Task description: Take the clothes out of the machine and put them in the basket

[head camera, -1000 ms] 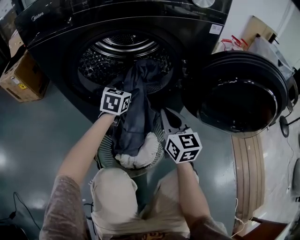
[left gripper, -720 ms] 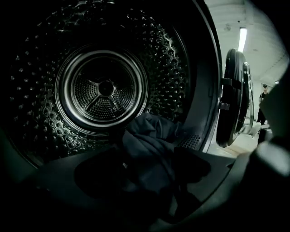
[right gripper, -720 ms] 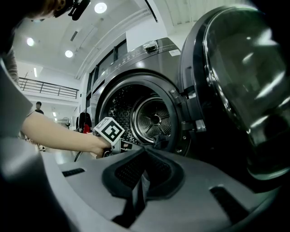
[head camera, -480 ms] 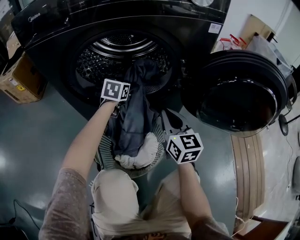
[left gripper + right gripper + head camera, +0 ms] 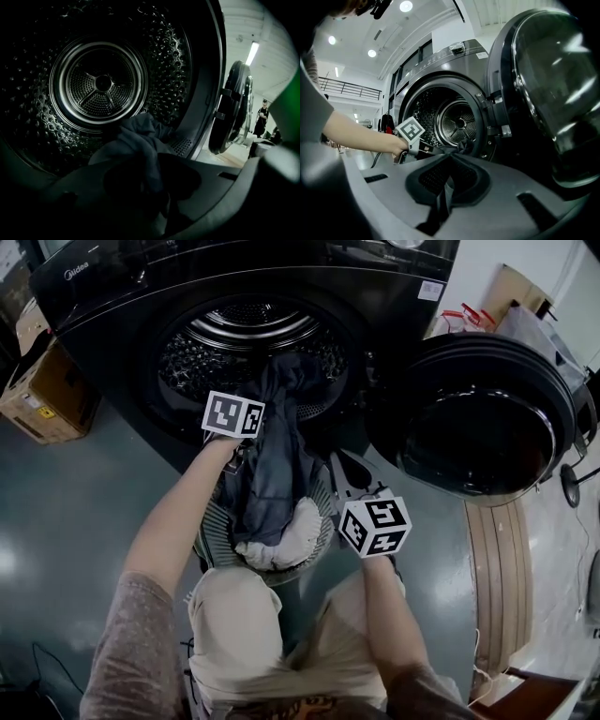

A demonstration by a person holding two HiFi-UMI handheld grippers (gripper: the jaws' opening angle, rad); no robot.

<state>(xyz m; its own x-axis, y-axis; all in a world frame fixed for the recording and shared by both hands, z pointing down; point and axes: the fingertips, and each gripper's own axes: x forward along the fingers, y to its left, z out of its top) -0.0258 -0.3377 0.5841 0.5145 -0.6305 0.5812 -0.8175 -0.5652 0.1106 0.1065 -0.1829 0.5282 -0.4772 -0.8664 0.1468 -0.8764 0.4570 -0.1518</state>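
- Head view: the dark garment [image 5: 272,465] hangs in one long fall from the open drum [image 5: 244,334] of the machine [image 5: 112,296] into the basket [image 5: 214,538]. The basket stands on the floor just below the opening, between the person's knees, so clothes need only drop. The garment's lower end lies on a white cloth [image 5: 286,538] in the basket. The door [image 5: 478,418] is swung wide to the right, clear of both arms. The left tool [image 5: 242,457] meets the garment's left edge by the drum lip, and the right tool [image 5: 344,476] is at its right side.
- Left gripper view: the jaws have just been closing and now pinch a fold of the dark garment. Its upper part is heaped on the drum floor. The high grip looks chosen to drag that remainder out.
- Right gripper view: the jaws are pressed together on a thin fold of the same fabric, probably to steady the hanging length.
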